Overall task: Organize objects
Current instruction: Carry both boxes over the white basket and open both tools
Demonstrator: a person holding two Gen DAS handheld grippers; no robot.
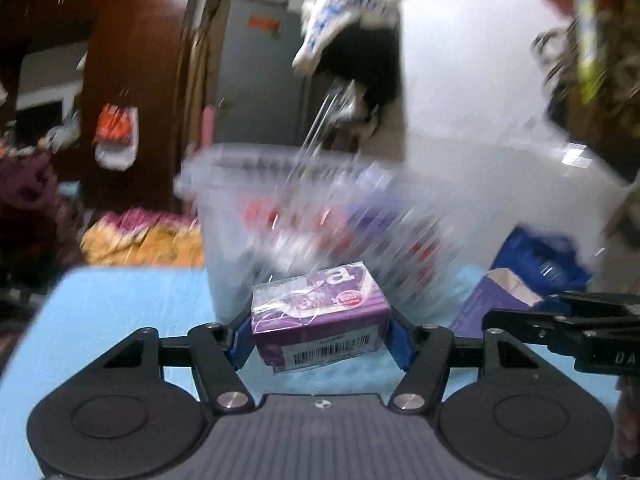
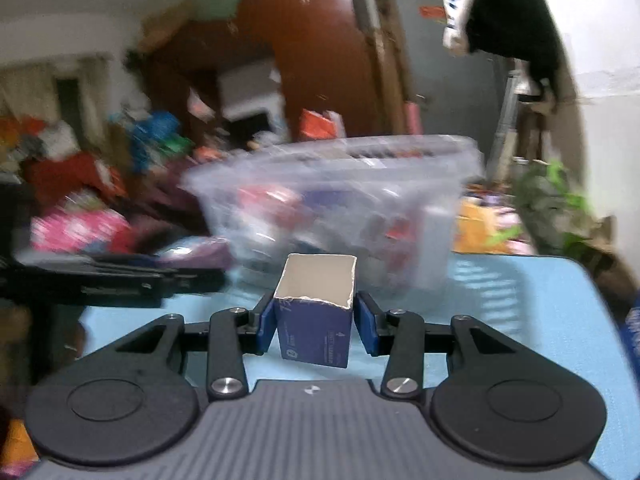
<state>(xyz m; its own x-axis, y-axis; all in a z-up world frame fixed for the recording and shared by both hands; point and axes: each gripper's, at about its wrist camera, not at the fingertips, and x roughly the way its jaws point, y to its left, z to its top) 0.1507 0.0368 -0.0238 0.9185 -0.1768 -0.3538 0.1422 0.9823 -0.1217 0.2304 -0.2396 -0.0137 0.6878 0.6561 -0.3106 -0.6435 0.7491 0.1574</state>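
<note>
My left gripper is shut on a purple wrapped packet with a barcode, held above the light blue table. My right gripper is shut on a dark blue open-topped box, also above the table. The box and the right gripper also show at the right of the left wrist view. A clear plastic bin with several packets inside stands just beyond both grippers; it also shows in the right wrist view. The left gripper shows as a blurred dark bar in the right wrist view.
A blue bag lies at the right of the table. A white wall stands behind the bin. Heaps of clothes and a wooden wardrobe lie beyond the table. A green plant is at the far right.
</note>
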